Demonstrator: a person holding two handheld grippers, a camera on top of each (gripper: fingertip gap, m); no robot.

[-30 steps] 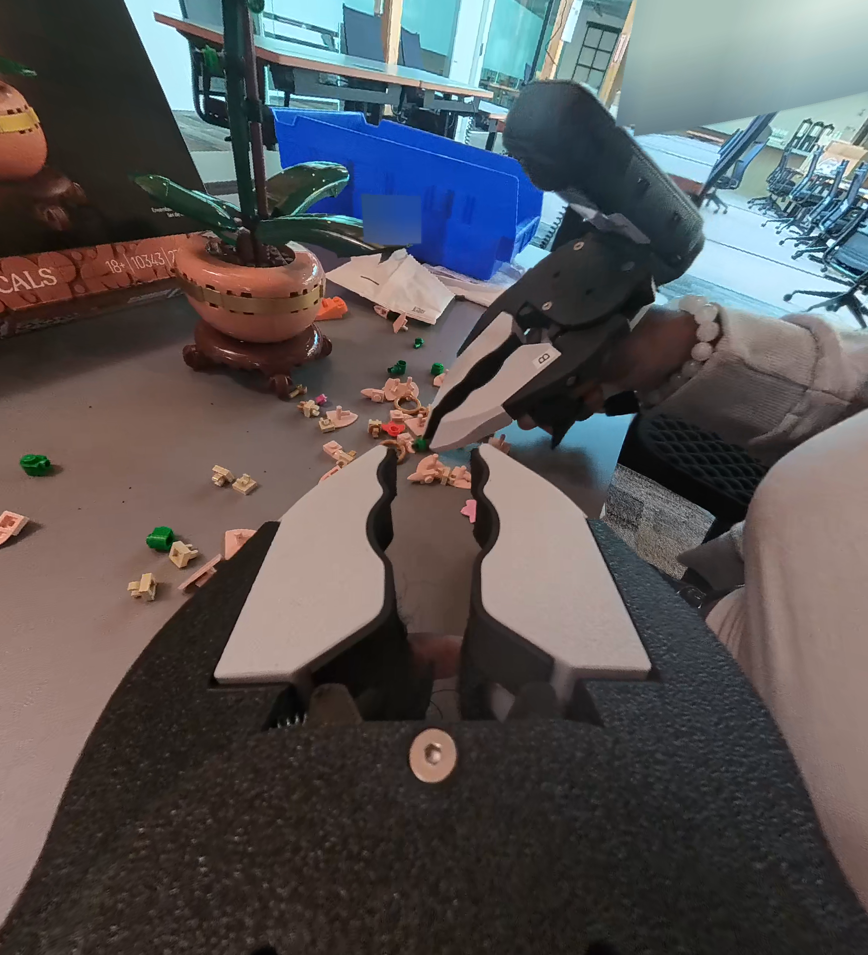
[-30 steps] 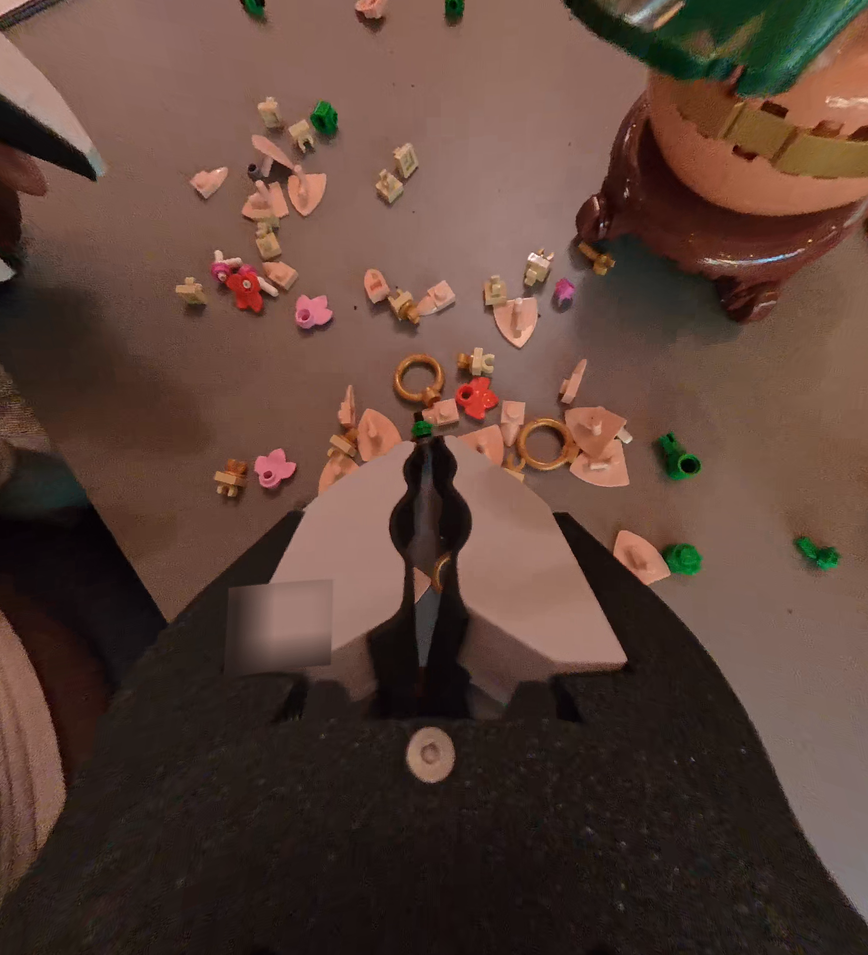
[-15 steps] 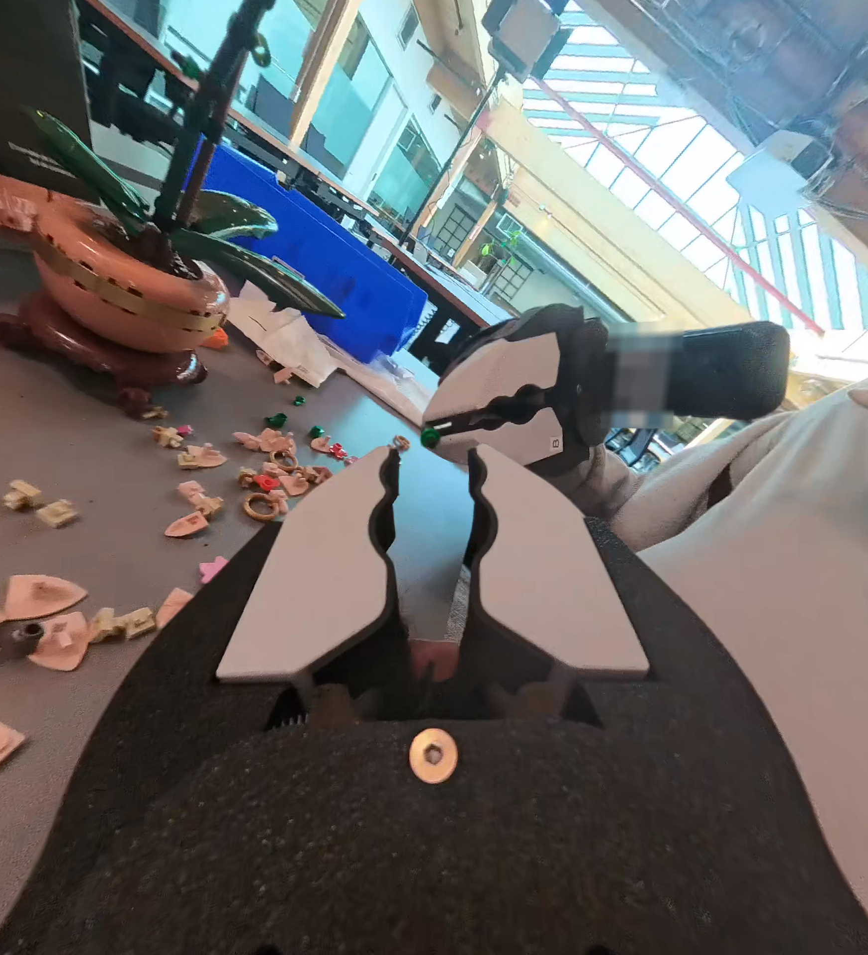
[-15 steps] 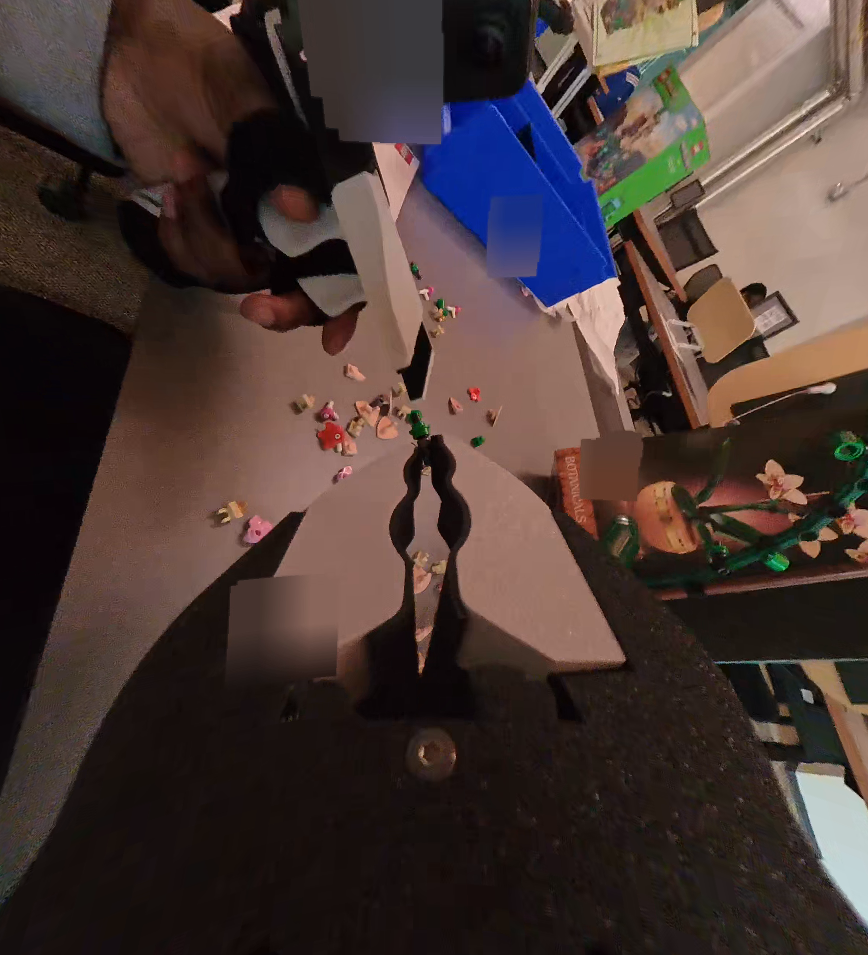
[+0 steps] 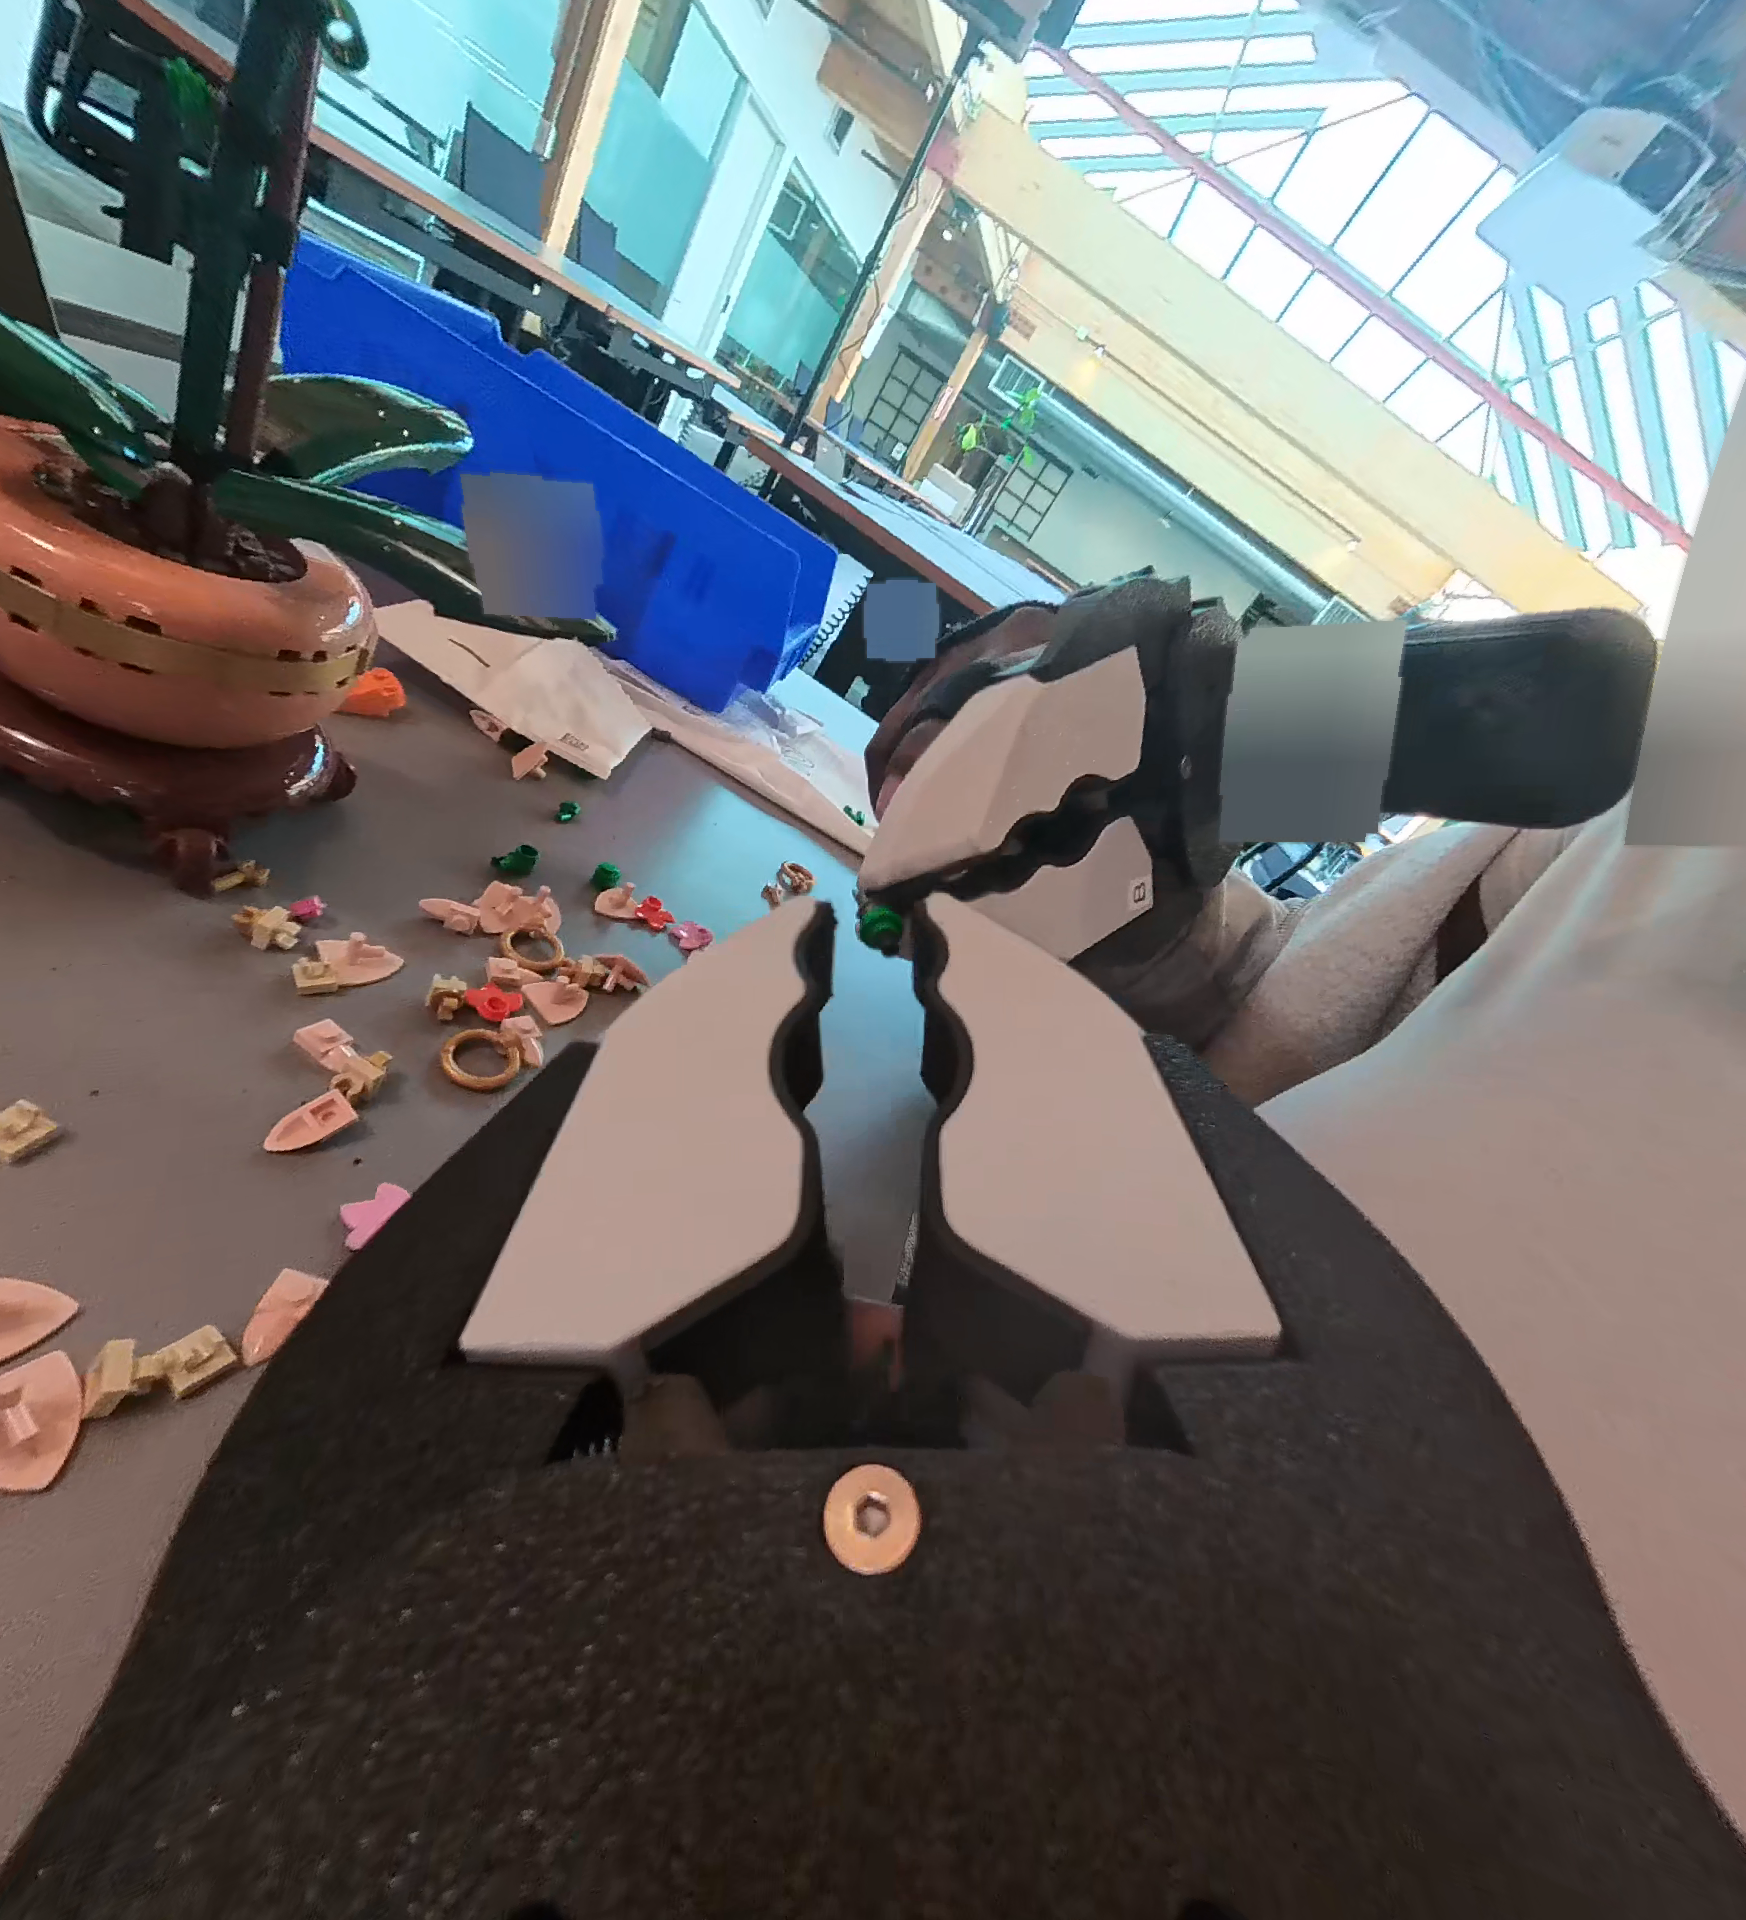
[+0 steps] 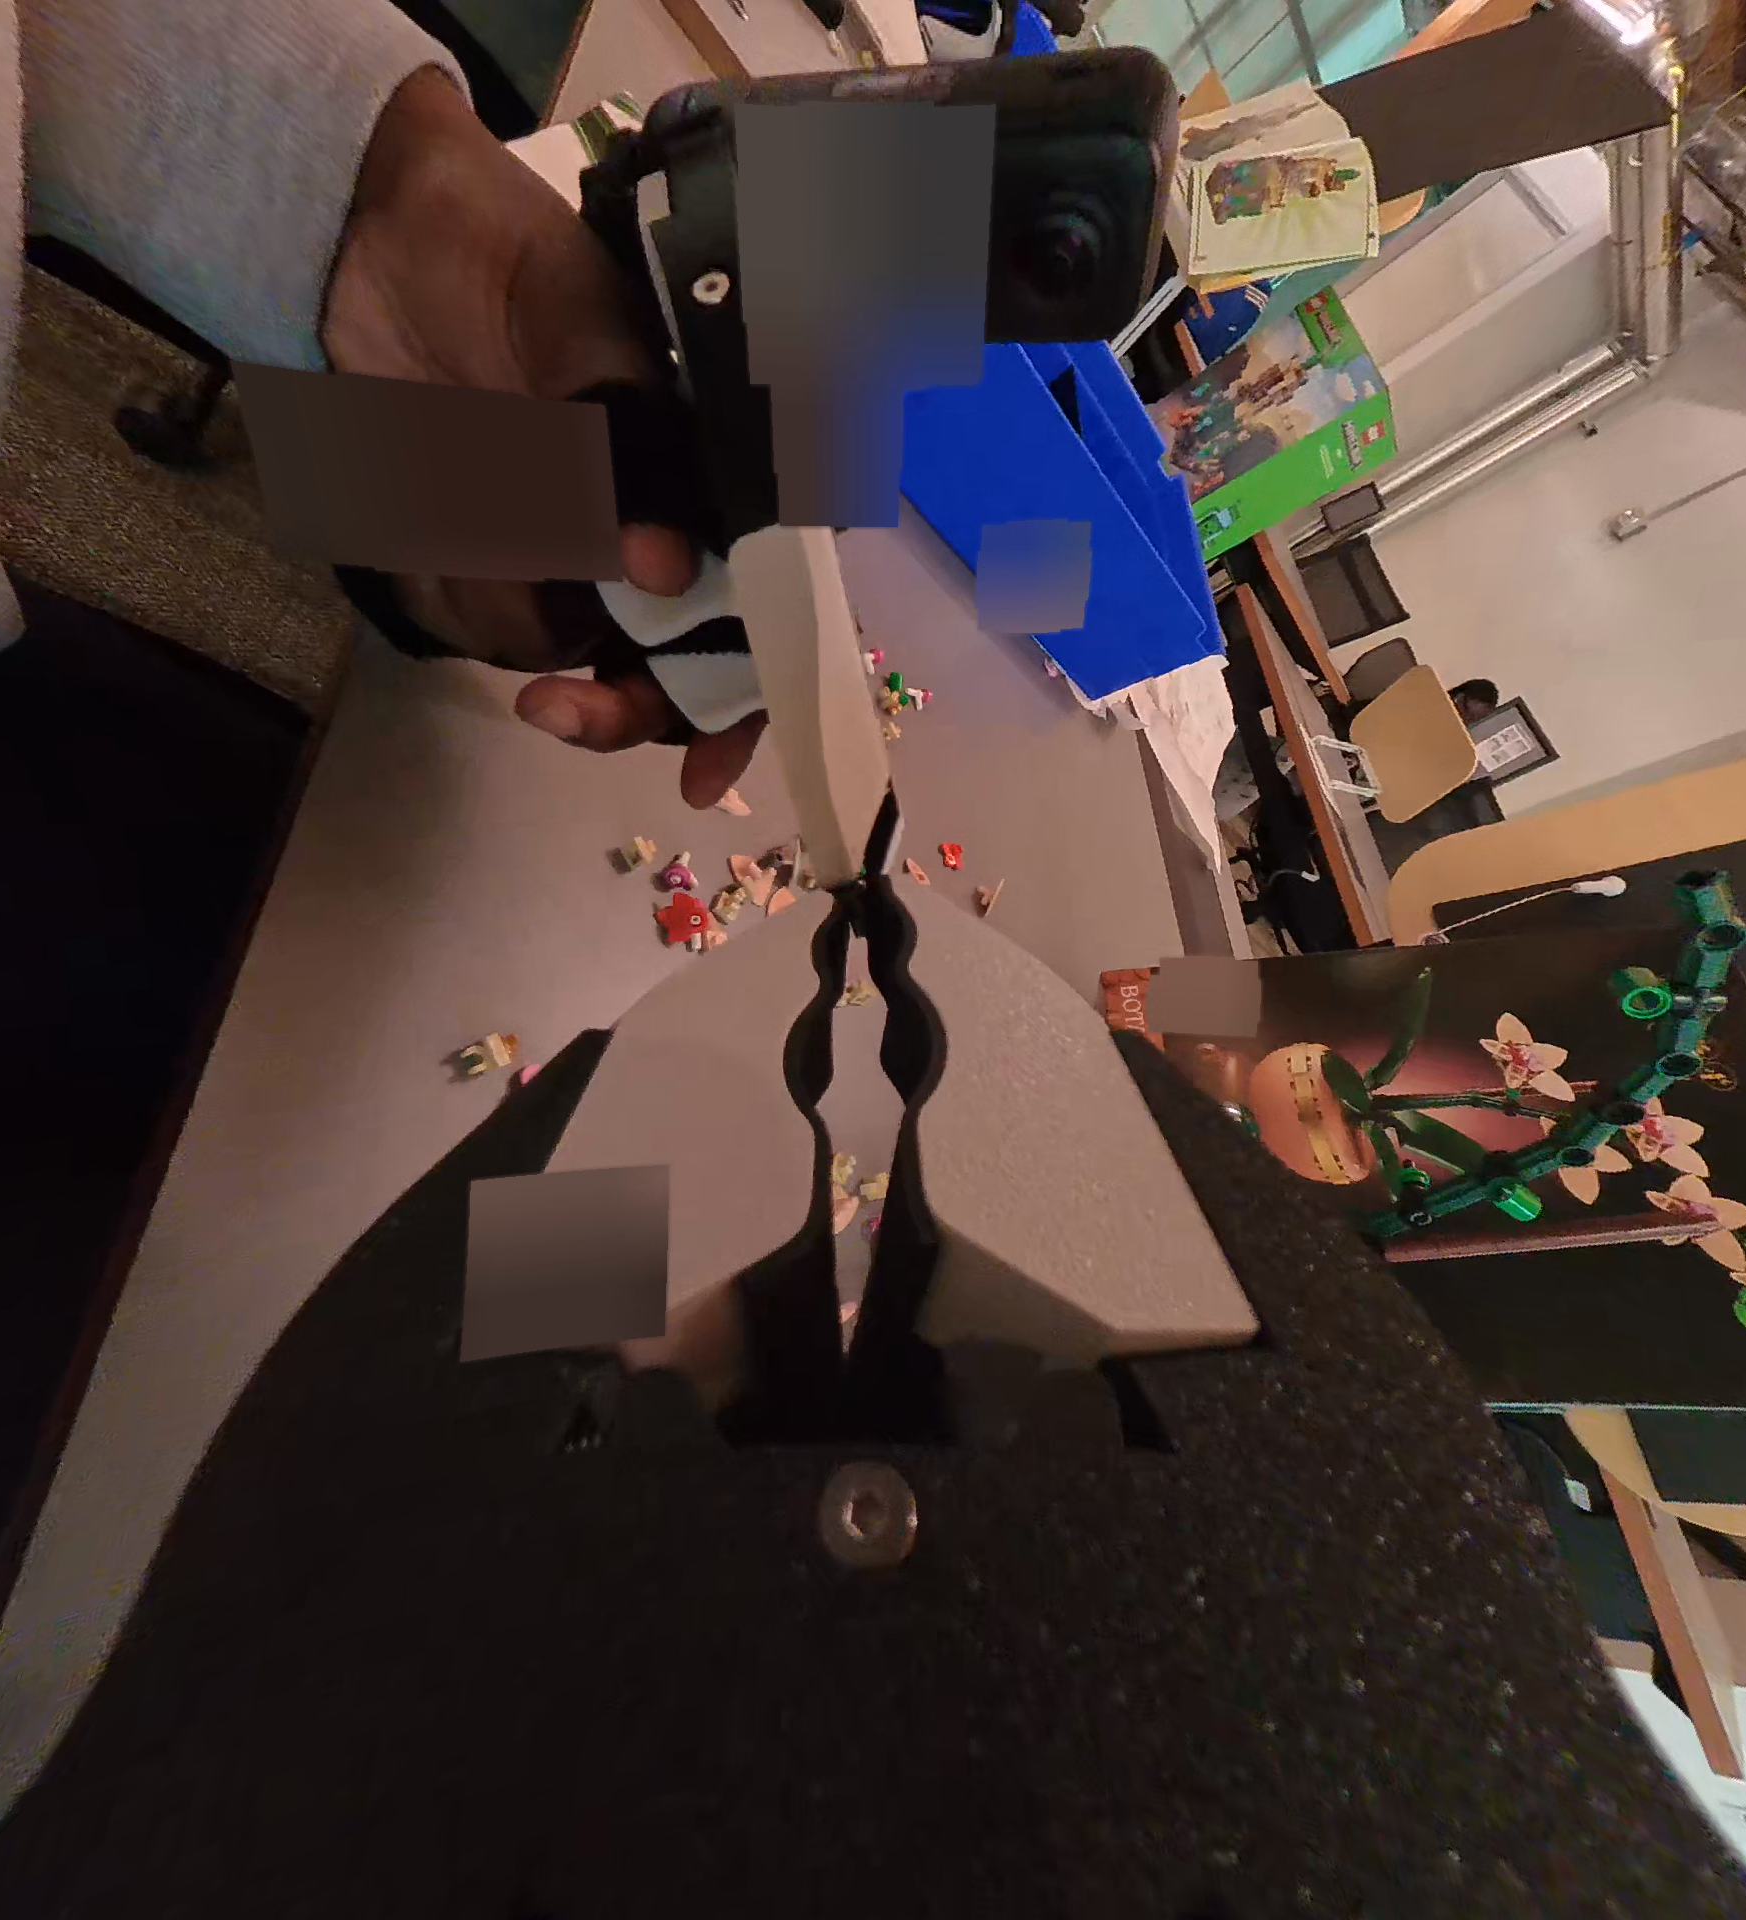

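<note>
A small green stud piece (image 5: 879,925) is pinched at the very tips of the right gripper (image 5: 884,902), raised off the table and held level with the tips of the left gripper (image 5: 871,920). In the right wrist view the same piece (image 6: 853,902) shows only as a dark green speck at the tip of that gripper's nearly closed jaws, with the left gripper (image 6: 864,862) coming in from above and touching or almost touching it.

The left gripper's jaws stand narrowly apart with nothing between them; the green piece sits in the gap at their tips, close to the right-hand finger. Whether that finger actually touches the piece cannot be told.

Judgement on handling: the piece is tiny and gripped by a thin margin, so any closing of the left jaws should be slow and square to the piece, with the right grip kept firm until a second hold is secure. A sideways push could flick it out.

On the grey table (image 5: 121,1039) to the left lie scattered bricks: pale pink petal pieces, tan clips, a gold ring (image 5: 482,1060), a red flower piece (image 5: 495,1003) and further green studs. Farther left stands a brick-built pink flowerpot (image 5: 142,623) on a brown base with dark green leaves. Behind it are a blue bin (image 5: 588,561) and torn white paper bags (image 5: 536,696). The right wrist view also shows a dark box (image 6: 1575,1122) picturing an orchid.
</note>
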